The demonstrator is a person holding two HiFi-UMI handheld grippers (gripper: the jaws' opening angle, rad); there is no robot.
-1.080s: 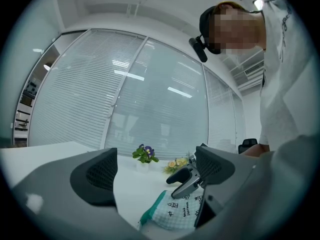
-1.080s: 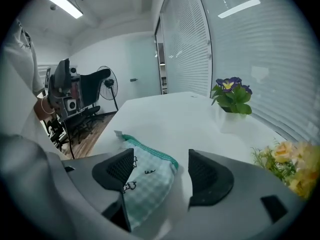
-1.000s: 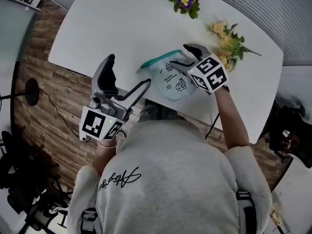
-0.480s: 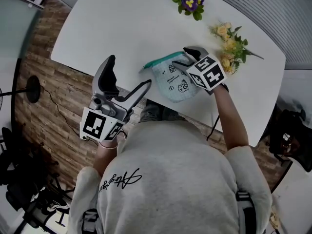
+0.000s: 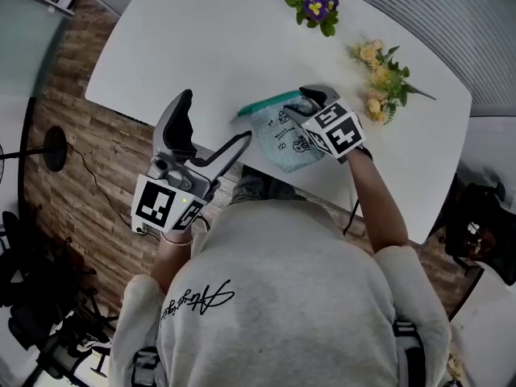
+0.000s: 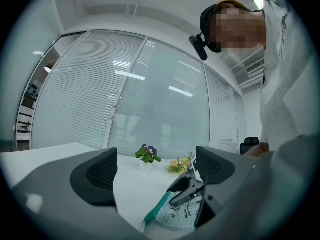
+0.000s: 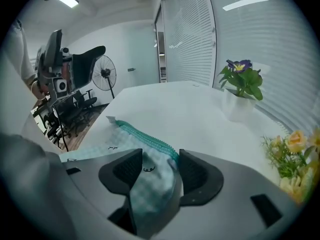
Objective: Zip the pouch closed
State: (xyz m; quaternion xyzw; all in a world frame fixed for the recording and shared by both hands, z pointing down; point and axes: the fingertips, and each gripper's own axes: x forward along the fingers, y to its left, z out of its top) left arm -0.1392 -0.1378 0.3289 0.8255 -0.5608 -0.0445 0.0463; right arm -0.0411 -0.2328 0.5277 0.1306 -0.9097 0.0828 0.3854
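A pale blue checked pouch (image 5: 282, 142) with a teal zipper (image 5: 266, 101) lies near the white table's (image 5: 185, 39) front edge. My right gripper (image 5: 305, 105) points down at the pouch's right end. In the right gripper view its jaws have just been closing, and the fabric (image 7: 150, 184) bunches up between the pads, with the zipper's end (image 7: 170, 151) against the right pad. My left gripper (image 5: 214, 123) hangs level off the table's front left, open, with nothing in it. The left gripper view looks across at the pouch (image 6: 182, 216) and the right gripper (image 6: 182, 189).
A pot of purple flowers (image 5: 313, 5) stands at the table's far side and a yellow bunch (image 5: 379, 75) lies just right of the pouch. The table's front edge runs right by the pouch, with wooden floor (image 5: 72, 135) below. A fan (image 7: 102, 76) and chairs stand beyond.
My right gripper has shifted a little left onto the pouch's right end and its jaws have narrowed around the fabric. The left gripper has stayed where it was.
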